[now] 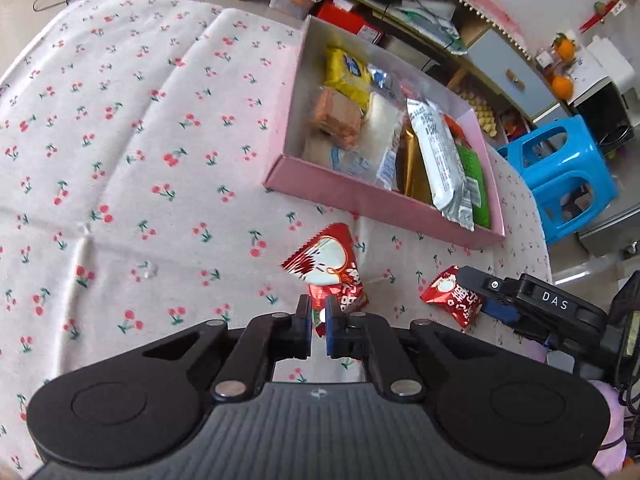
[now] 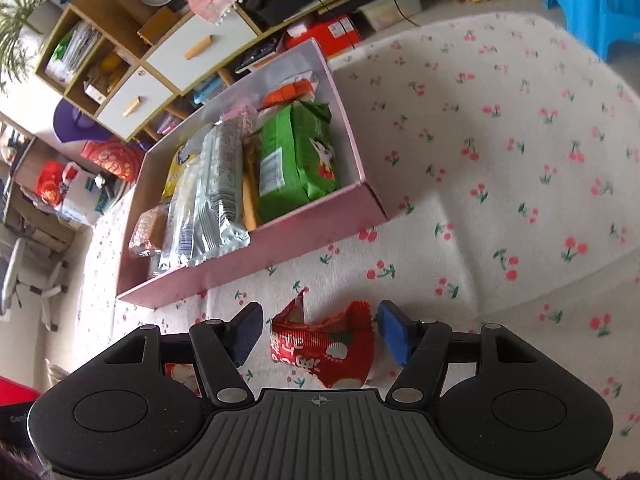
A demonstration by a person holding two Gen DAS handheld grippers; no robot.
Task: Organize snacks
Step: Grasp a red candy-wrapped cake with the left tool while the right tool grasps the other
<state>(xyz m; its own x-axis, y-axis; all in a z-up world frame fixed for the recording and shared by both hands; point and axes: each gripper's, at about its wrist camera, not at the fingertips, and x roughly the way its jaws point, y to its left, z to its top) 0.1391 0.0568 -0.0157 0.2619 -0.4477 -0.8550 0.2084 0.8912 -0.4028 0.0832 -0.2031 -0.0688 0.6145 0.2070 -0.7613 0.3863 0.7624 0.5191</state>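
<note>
Left tool [image 1: 318,314] is clenched on a red snack packet [image 1: 326,268], pinching its lower edge; the packet sticks up from the pads w/ its white-and-red printed face toward the camera, above the cherry-print cloth [image 1: 120,140] on the counter.

Right tool [image 2: 320,330] is released: blue pads stand apart on either side of a second red snack packet [image 2: 326,346], which lies crumpled on the cloth between them. Neither pad touches it. In the left wrist view that same packet [image 1: 452,296] sits just beside the right tool's tip, near the counter's right edge.

Pink box [image 1: 380,204] sits beyond both packets, open-topped, already packed w/ snacks: a yellow packet [image 1: 346,74] at the far end, a brownish wafer pack [image 1: 334,116], a long silver packet [image 1: 440,160], a green packet [image 2: 296,152] against the right-hand wall. Box is near the held packet, not touching it.

Blue plastic stool [image 1: 560,176] stands on the floor past the counter's edge; shelving unit [image 2: 140,52] behind the box, cluttered.
</note>
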